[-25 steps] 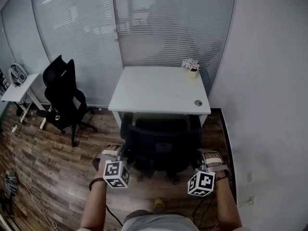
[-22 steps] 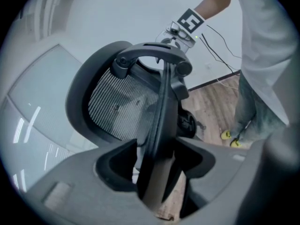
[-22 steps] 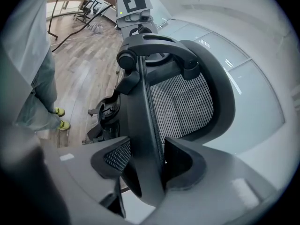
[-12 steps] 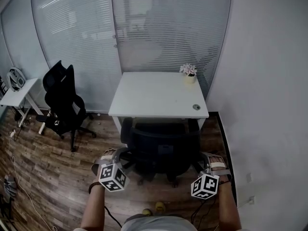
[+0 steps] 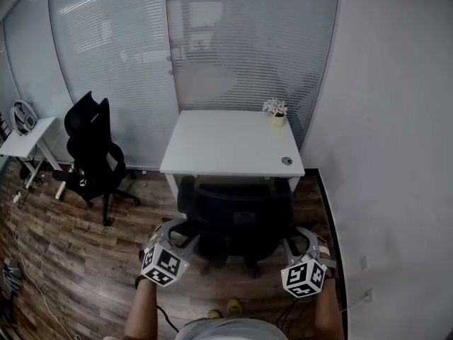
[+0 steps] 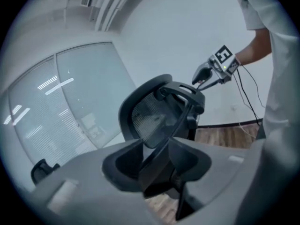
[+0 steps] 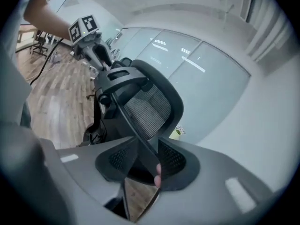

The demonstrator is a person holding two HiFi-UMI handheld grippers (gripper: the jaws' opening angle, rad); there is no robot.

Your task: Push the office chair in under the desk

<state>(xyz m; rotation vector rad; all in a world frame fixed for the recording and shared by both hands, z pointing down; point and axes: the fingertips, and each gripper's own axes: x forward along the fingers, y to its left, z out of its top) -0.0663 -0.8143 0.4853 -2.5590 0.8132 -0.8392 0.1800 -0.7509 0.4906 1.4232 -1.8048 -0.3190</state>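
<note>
Gripping the office chair [image 5: 237,218] on both sides. My left hand-held gripper [image 5: 178,231] is on the left edge of the backrest and my right hand-held gripper [image 5: 296,238] is on the right edge. The chair sits between the two. Both sets of jaws have just been closing.

In the left gripper view, a dark strut of the backrest frame runs between the pads and fills the gap, so I read it as clenched on the chair. It's the same in the right gripper view: the frame edge passes between the pads with the mesh back rising beyond them. Each gripper view also shows the other gripper at the far edge of the backrest.

Ahead of both grippers, past the chair, is the white worktop [image 5: 212,147]. The chair's far side reaches the worktop's near edge, and the backrest stands just short of it. How far the seat sits under it I can't tell.

Far beyond the right gripper, on the worktop's back corner, is a small flower pot [image 5: 276,113]. Well off to the left of the left gripper, a second black chair [image 5: 92,147] stands on the wood floor [image 5: 71,261].
</note>
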